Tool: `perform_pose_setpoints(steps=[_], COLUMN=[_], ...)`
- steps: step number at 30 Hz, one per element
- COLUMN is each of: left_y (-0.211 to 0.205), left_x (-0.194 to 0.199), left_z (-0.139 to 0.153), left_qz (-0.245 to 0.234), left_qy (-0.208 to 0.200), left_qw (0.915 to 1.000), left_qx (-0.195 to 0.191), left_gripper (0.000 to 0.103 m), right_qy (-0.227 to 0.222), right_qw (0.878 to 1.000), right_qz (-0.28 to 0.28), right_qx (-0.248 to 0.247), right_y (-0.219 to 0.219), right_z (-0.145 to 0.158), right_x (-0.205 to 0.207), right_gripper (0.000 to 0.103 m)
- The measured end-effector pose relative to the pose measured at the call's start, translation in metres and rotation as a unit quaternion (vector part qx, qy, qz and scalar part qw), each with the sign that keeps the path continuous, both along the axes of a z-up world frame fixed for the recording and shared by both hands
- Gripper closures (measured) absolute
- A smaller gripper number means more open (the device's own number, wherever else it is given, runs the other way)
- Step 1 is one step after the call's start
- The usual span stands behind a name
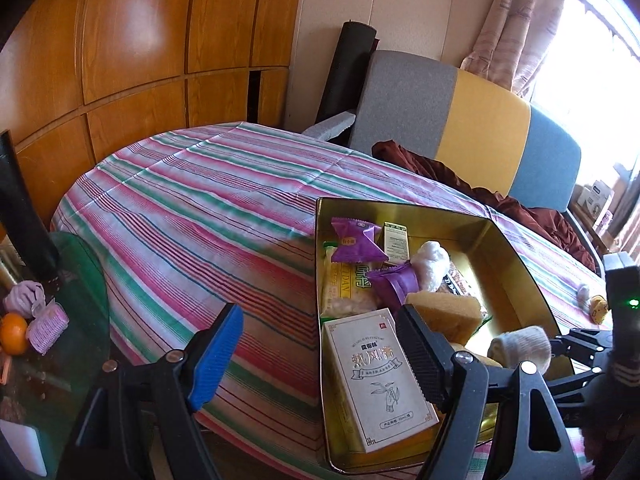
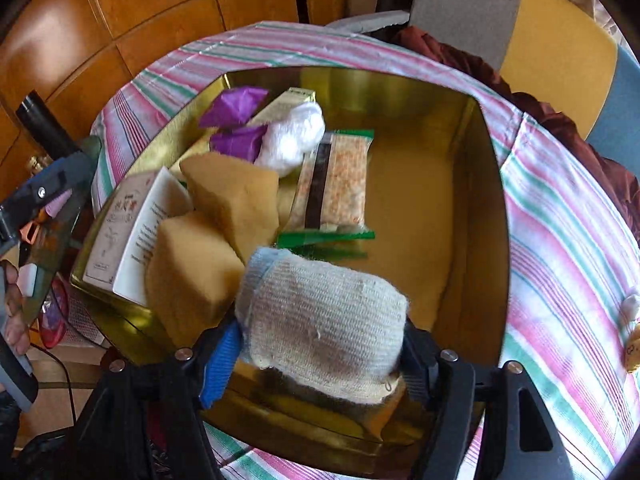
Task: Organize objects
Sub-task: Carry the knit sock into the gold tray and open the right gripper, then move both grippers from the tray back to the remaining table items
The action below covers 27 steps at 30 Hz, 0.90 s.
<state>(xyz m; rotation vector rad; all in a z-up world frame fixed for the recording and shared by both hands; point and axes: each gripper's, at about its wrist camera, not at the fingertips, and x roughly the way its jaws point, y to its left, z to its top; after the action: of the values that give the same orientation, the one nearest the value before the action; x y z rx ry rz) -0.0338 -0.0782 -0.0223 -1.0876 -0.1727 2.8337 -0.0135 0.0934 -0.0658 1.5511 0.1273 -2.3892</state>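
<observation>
We read this as home, living or bedroom area. Evidence: wood-panelled wardrobe doors (image 1: 140,40) along wall; striped pink-green cloth (image 1: 200,200) over table; sofa back (image 1: 460,120) in grey, yellow, blue blocks with dark red fabric (image 1: 440,168) heaped on it; patterned curtain (image 1: 520,20) beside bright window (image 1: 600,60); orange (image 1: 14,332) on glass side table (image 1: 84,280); gold tin (image 2: 488,200) holding snacks, household odds.
</observation>
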Motion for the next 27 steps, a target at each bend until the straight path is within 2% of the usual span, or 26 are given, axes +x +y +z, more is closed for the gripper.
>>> perform_pose_setpoints(steps=[3, 6, 13, 16, 21, 27], left_y=[0.001, 0.002, 0.021, 0.034, 0.064, 0.107], left_x=[-0.002, -0.002, -0.002, -0.002, -0.001, 0.002], left_z=[-0.001, -0.001, 0.012, 0.019, 0.028, 0.035], left_qz=[0.001, 0.002, -0.020, -0.038, -0.078, -0.132], left_qy=[-0.003, -0.004, 0.013, 0.019, 0.028, 0.033], left_qw=[1.0000, 1.0000, 0.9995, 0.9987, 0.9958, 0.9895], left_qx=[-0.002, -0.004, -0.022, -0.029, -0.037, -0.047], left_gripper=[0.024, 0.023, 0.022, 0.022, 0.022, 0.020], right_qy=[-0.002, 0.007, 0.046, 0.062, 0.079, 0.073], right_qw=[1.000, 1.000, 0.996, 0.995, 0.993, 0.984], right_qz=[0.002, 0.004, -0.010, -0.023, -0.068, -0.160], right_qx=[-0.004, -0.017, -0.074, -0.075, -0.058, -0.025], right_y=[0.000, 0.004, 0.031, 0.045, 0.082, 0.155], right_z=[-0.003, 0.001, 0.033, 0.044, 0.058, 0.058], right_x=[0.001, 0.005, 0.018, 0.023, 0.026, 0.028], right_gripper=[0.028, 0.018, 0.018, 0.018, 0.018, 0.018])
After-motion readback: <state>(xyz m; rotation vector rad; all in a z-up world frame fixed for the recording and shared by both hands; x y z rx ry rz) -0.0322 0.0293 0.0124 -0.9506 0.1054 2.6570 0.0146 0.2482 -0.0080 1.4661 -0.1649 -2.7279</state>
